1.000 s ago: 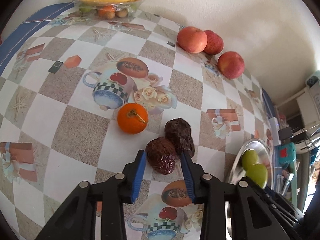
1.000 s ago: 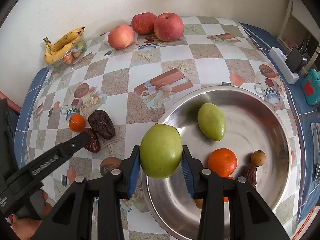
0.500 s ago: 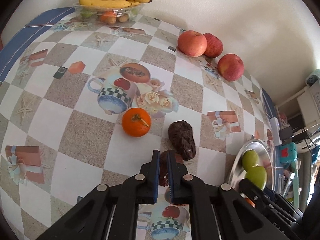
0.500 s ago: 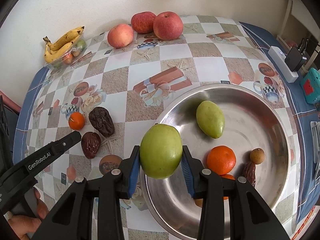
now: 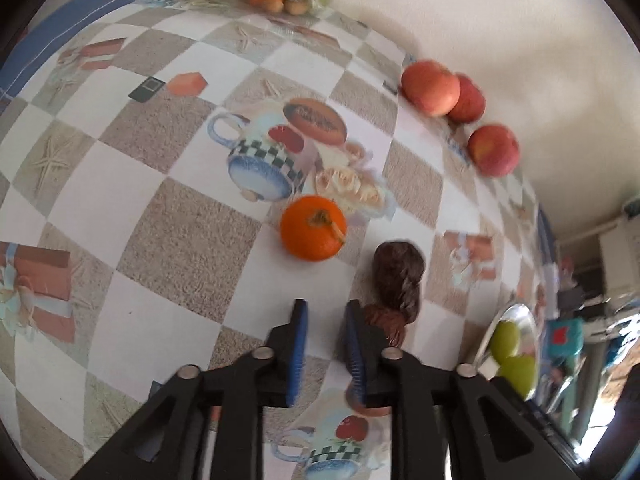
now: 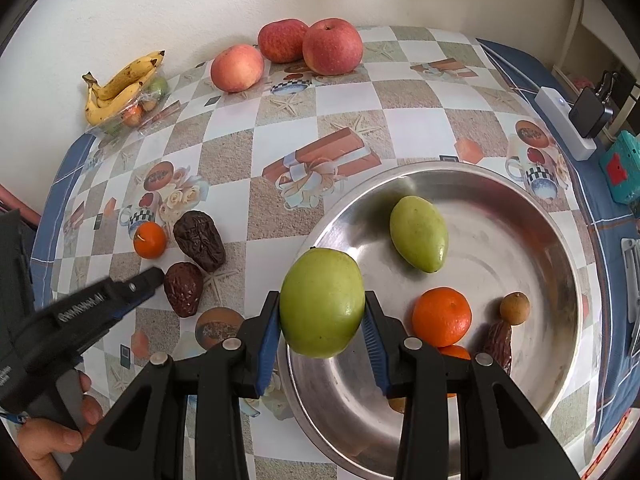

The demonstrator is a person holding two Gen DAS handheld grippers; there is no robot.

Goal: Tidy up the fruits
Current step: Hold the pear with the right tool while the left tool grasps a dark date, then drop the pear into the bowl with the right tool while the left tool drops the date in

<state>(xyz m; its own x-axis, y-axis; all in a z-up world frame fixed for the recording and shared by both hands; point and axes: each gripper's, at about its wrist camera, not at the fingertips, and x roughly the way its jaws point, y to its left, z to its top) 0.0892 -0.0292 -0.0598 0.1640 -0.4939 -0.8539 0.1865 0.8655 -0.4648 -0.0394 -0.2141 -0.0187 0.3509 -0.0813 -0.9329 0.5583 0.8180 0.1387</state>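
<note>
Fruit sits clamped in your right gripper [image 6: 322,332]: a green fruit [image 6: 322,302], held over the near rim of the steel bowl [image 6: 560,272]. Your left gripper [image 5: 324,312] holds nothing, its pads a little apart. A brown date [image 5: 390,320] lies just right of it, maybe touching; the picture is blurry.

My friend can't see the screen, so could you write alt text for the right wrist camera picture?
A handheld right gripper clamps a green fruit above the near rim of a steel bowl that holds another green fruit, a mandarin and smaller fruits. On the checked tablecloth to the left lie two dark dates, a small mandarin, and further back apples and bananas.
</note>
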